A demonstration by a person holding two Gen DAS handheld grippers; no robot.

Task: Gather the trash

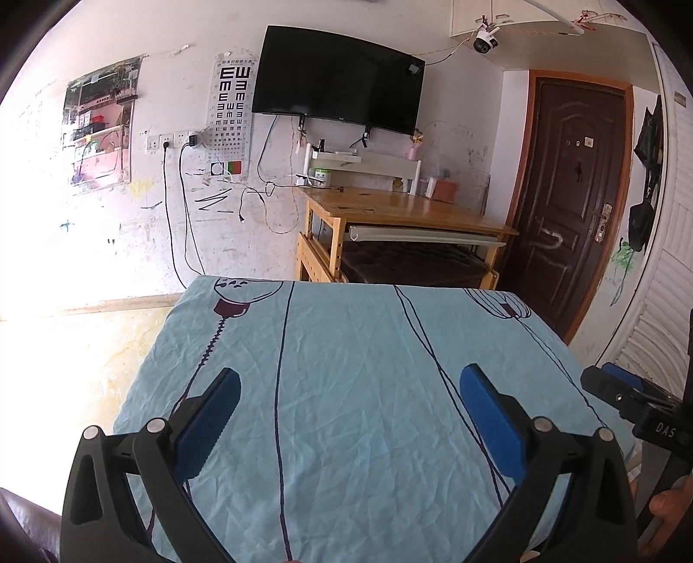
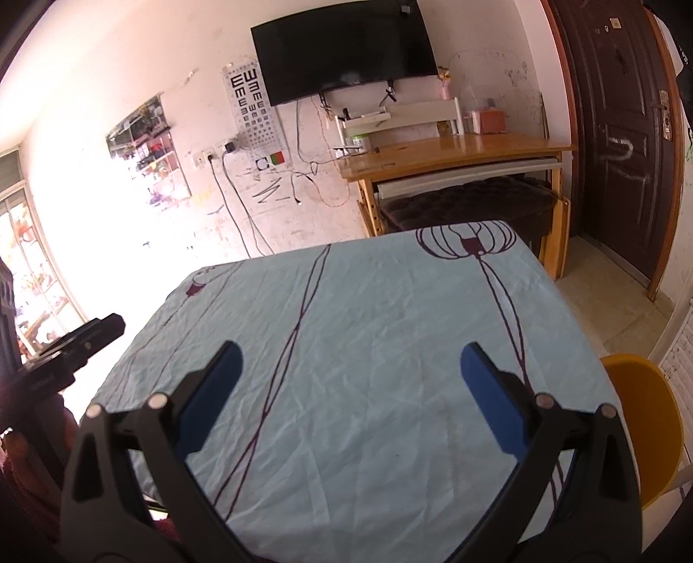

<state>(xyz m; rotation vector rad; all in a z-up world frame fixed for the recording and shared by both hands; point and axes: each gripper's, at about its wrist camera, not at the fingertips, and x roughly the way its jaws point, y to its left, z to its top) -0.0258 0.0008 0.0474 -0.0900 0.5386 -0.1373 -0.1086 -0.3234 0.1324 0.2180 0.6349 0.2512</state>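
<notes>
No trash shows in either view. The bench point(image 1: 368, 368) is covered by a wrinkled light blue cloth point(image 2: 368, 325) printed with dark lantern drawings and long thin lines.

The left gripper point(image 1: 350, 381) hangs above the near part of the bench, its blue-padded fingers point(image 1: 208, 426) spread wide apart and grasping nothing. The right gripper point(image 2: 350, 359) hangs above the near part of the bench too, its jaws also released wide with nothing between them. In the left wrist view the right gripper's black body appears at the right edge, with part of a hand point(image 1: 667, 506) below it. In the right wrist view the left gripper's black body shows at the left edge.

A yellow chair point(image 2: 645, 415) stands just beside the bench's right side. Beyond the far edge of the bench stands a wooden desk point(image 1: 403, 208) with a dark cushioned seat point(image 1: 411, 260) pushed under it and a small white shelf point(image 1: 368, 164) on top. A black TV point(image 1: 338, 86) hangs on the far wall above the desk, an eye chart point(image 1: 229, 117) to its left, and cables trail down from wall sockets point(image 1: 173, 140). A dark brown door point(image 1: 571, 195) is at the far right, and a white camera point(image 1: 485, 41) is mounted up near the ceiling.
</notes>
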